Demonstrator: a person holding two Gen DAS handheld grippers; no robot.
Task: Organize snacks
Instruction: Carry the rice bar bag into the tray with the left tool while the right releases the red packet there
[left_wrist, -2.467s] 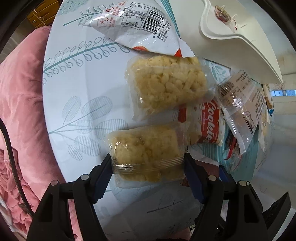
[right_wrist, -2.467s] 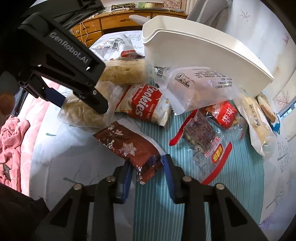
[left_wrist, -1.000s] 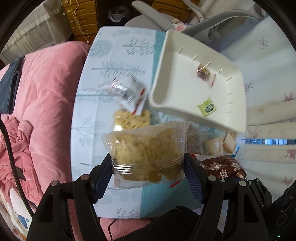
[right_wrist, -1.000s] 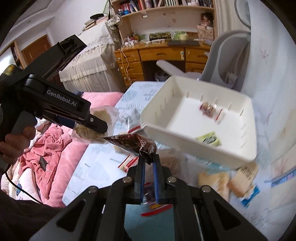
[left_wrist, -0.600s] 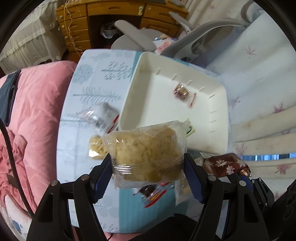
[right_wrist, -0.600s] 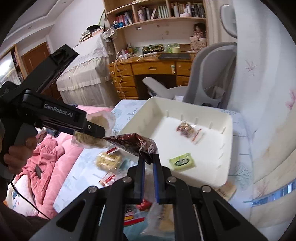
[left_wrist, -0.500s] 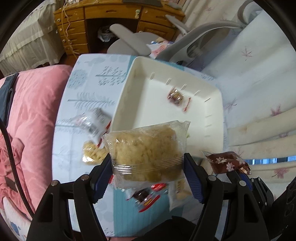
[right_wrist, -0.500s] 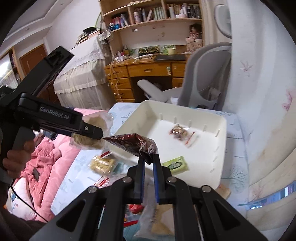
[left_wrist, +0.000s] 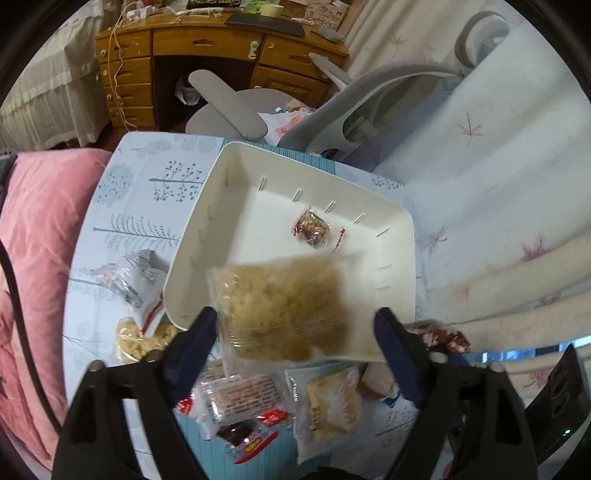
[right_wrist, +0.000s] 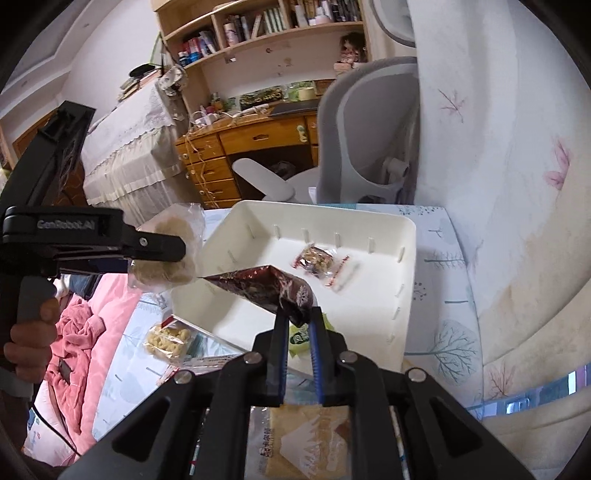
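My left gripper (left_wrist: 293, 325) stands open above the white tray (left_wrist: 236, 170). The clear pack of yellow puffed rice (left_wrist: 280, 306) is blurred between its spread jaws, free of both pads, over the tray's near side. It also shows in the right wrist view (right_wrist: 166, 254) beside the left gripper (right_wrist: 162, 251). My right gripper (right_wrist: 297, 325) is shut on a dark red snowflake packet (right_wrist: 266, 286), held above the tray (right_wrist: 406, 266). A red nut snack (left_wrist: 310, 230) and a small green packet (right_wrist: 299, 339) lie in the tray.
Several snack packs lie on the tablecloth near the tray: a second puffed rice pack (left_wrist: 140, 338), a white barcode bag (left_wrist: 129, 277), a clear cracker pack (left_wrist: 332, 402). A pink blanket (left_wrist: 33, 236) is left. A grey chair (left_wrist: 354, 96) and wooden desk (left_wrist: 207, 40) stand behind.
The left jaws have opened and let go of the puffed rice pack, which is dropping toward the tray. Both grippers moved farther over the tray; the right still holds the red packet.
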